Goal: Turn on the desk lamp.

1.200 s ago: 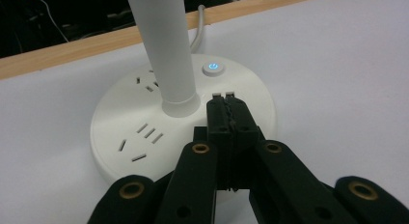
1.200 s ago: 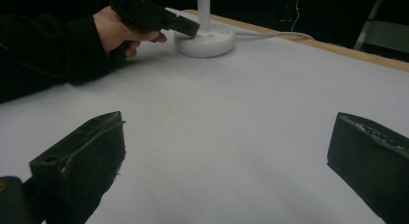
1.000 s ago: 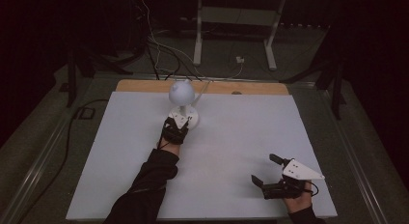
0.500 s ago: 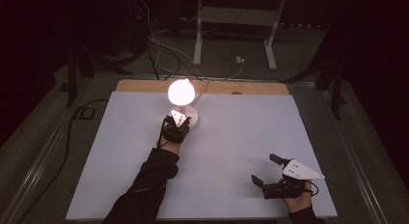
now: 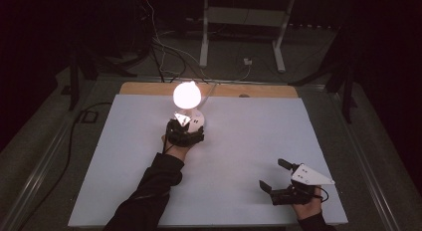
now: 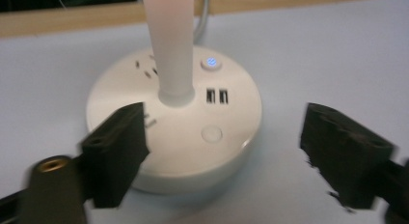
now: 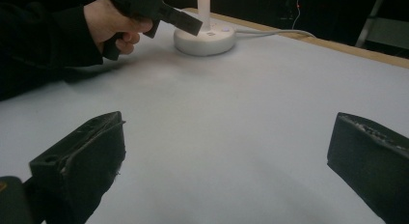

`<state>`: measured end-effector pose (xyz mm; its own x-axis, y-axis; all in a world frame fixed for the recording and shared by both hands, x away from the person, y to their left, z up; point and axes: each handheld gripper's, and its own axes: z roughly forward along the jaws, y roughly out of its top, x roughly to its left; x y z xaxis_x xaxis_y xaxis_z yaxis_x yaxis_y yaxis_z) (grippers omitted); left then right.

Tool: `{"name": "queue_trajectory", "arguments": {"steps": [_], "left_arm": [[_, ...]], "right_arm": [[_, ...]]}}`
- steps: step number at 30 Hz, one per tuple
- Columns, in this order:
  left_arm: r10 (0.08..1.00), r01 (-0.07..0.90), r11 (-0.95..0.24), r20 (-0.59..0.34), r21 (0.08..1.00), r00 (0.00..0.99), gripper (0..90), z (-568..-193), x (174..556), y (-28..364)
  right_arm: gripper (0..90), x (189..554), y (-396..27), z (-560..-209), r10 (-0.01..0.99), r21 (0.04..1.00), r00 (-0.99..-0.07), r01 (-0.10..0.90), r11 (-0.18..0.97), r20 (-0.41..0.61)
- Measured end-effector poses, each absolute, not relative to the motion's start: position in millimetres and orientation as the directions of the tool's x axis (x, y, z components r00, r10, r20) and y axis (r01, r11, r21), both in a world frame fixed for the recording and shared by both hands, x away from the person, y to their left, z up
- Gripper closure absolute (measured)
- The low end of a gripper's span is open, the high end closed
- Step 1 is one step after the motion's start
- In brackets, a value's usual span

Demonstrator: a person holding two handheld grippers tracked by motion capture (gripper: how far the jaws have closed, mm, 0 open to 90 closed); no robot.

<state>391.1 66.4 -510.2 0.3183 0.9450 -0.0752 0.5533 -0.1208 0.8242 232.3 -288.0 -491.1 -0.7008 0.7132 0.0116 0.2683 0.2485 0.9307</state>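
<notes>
**Lamp lit — switch step looks done**

Globe of the lamp (image 5: 187,94) glows bright now; a second ago it was a dull white ball, half a second ago already on. So the light came up within this last stretch, with my left tongs (image 5: 185,133) parked at the base (image 6: 174,121)

Where it stands: lamp sits at the far middle of the white tabletop (image 5: 249,141), close to the wooden strip along the back edge, its cable running off behind

Left gripper view: jaws spread wide, holding nothing. Left jaw overlaps the near rim of the round base; whether it touches, I cannot tell. Right jaw is clear of the base, over bare tabletop. Small button (image 6: 211,63) behind the stem shows a blue glow; a second, plain round button (image 6: 211,133) sits nearer to me, unlit. Sockets and two USB ports on top

Right tongs (image 5: 281,180) rest low at the near right corner, well apart from the lamp, jaws wide, empty. Same place as a second ago

Reading: switching on looks accomplished. Which button did it I cannot say. Next, I judge, is backing the left tongs off without nudging the base
</notes>
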Motion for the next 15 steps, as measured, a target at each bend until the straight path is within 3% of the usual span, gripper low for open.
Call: {"name": "queue_trajectory", "arguments": {"steps": [4,15], "left_arm": [[0.925,0.588,-0.125,-0.120,0.799,0.360,2.7,-507,392,69],[0.869,0.559,-0.176,-0.139,0.810,0.475,0.3,-492,383,80]], "right_arm": [[0.0,232,-288,-491,0.713,0.930,-0.701,0.270,0.250,0.012],[0.0,233,-287,-492,0.712,0.930,-0.702,0.271,0.248,0.015]]}}
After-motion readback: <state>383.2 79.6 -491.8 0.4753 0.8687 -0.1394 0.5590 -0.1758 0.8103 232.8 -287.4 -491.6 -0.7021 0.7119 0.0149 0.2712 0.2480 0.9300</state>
